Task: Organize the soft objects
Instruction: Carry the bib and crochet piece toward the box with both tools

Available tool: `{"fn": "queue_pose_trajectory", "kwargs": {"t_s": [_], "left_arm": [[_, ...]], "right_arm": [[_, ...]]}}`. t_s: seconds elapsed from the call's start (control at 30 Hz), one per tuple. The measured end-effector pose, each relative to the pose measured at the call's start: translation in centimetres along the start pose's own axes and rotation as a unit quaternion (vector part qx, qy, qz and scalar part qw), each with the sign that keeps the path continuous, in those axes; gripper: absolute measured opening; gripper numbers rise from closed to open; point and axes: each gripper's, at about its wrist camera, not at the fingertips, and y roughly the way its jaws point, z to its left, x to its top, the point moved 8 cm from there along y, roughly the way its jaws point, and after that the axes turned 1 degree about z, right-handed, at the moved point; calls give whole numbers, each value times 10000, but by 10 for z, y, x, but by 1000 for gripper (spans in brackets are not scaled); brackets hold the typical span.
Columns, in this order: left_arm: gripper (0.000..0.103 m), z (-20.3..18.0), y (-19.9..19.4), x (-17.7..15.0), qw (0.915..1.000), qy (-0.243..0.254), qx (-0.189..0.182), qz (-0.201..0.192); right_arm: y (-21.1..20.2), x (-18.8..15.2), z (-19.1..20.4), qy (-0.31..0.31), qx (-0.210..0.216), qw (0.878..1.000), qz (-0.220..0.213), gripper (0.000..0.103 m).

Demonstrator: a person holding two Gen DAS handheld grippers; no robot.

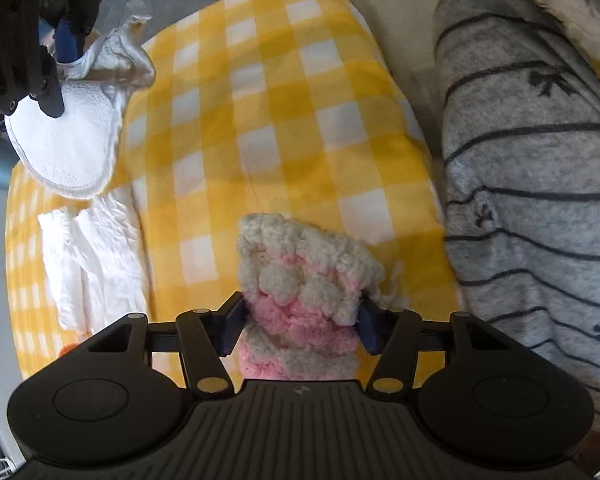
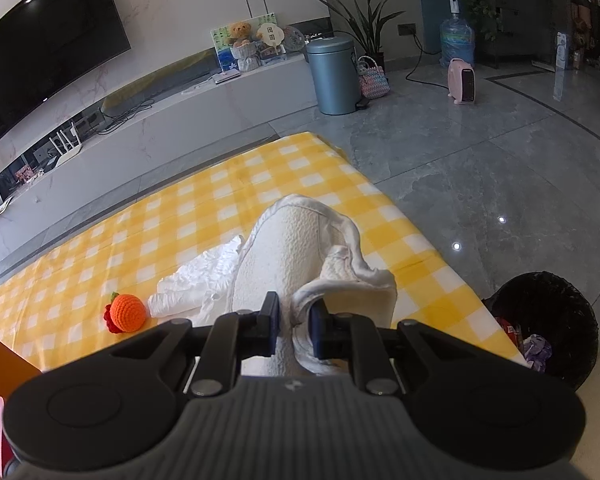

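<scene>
Checked blanket (image 2: 204,216): yellow and white, spread flat over the grey floor (image 2: 480,152); it carries all the soft things.
Striped garment (image 1: 532,184): grey knit with thin dark lines and small bow marks, lying along the blanket's right edge in the left wrist view.
White slipper (image 2: 284,248): textured white fabric with a satin-like rim, raised above the blanket's middle; its heel end sits between the right gripper's pads. In the left wrist view its sole shows near the blanket's left edge.
Crumpled white cloth (image 2: 196,284): lies on the blanket just beside the slipper, towards the orange ball.
Fluffy sock (image 1: 304,280): cream and pink, bobbly yarn, held over the blanket's near edge in the left wrist view.
Orange ball (image 2: 128,312): crocheted, with a red piece behind it, resting on the blanket near its near-left corner, close to the crumpled cloth but apart from it.
Left gripper (image 1: 300,322): clenched on the fluffy sock, one blue pad pressing each side.
Right gripper (image 2: 294,322): grasping the white slipper, pads pinching its fabric.
Black bin (image 2: 548,324): stands on the floor just off the blanket's right edge.
</scene>
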Motion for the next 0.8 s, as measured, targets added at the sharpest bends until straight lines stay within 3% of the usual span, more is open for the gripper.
{"fn": "queue_pose_trajectory", "kwargs": {"t_s": [0.1,0.2,0.27,0.33,0.4,0.6,0.8], "left_arm": [[64,-3,1,-3,9986,-396,147,331],[63,3,1,-8,9842,-1625,-132,696],[63,4,-5,-11,9781,-1963,-251,646],[63,7,-15,-13,9773,-2044,-2,559],[63,14,-27,-21,9699,-2374,170,520],[63,34,-83,-49,9419,-3341,299,-166],[63,53,-142,-69,8982,-4198,619,-1147]], "right_arm": [[4,-1,3,-38,9,10000,57,14],[8,-3,8,-144,17,9998,112,14],[9,-3,11,-171,35,9998,116,14],[7,-3,12,-178,51,9998,98,14],[6,-2,12,-195,60,9997,91,14],[3,-3,16,-190,179,9996,88,14],[-7,-3,53,-489,628,9968,28,14]]}}
